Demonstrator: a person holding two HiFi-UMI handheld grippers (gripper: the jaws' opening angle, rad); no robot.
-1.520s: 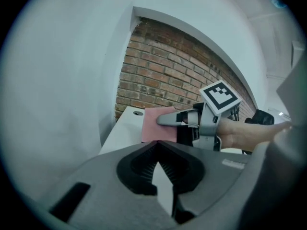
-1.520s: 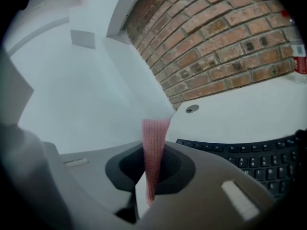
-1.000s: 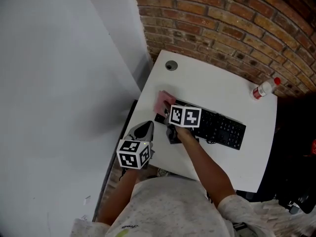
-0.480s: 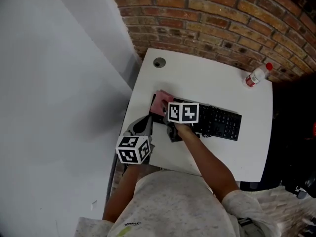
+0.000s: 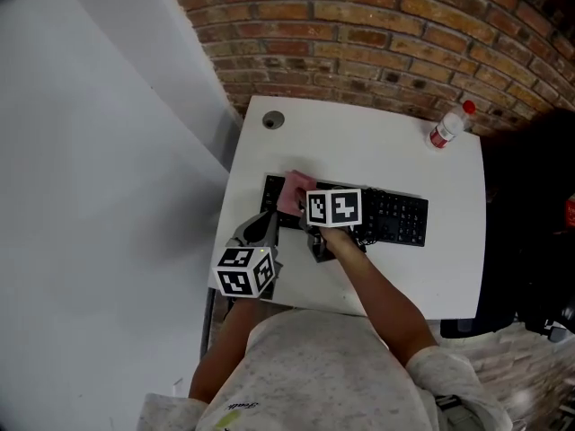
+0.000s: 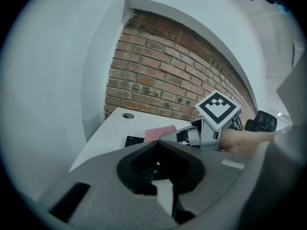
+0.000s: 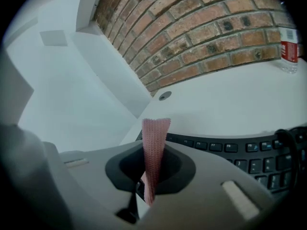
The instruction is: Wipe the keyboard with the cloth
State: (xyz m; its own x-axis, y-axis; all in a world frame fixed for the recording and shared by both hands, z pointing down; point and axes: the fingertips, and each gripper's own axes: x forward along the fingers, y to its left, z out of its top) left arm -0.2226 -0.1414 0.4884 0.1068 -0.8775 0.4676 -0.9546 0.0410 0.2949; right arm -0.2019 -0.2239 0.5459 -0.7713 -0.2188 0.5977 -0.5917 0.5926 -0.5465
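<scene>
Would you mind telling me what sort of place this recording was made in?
Probably an office or workroom corner: a white desk with a cable hole, carrying a black keyboard and a plastic bottle, stands against a brick wall.

This has the look of an office or a study corner. A white rectangular desk sits pushed into the angle where a red brick wall meets a plain white painted wall. Near its back corner the desktop has a round grey cable hole, the kind made for computer leads. A black computer keyboard lies across the desk. A clear plastic bottle with a red cap stands by the brick wall.
</scene>
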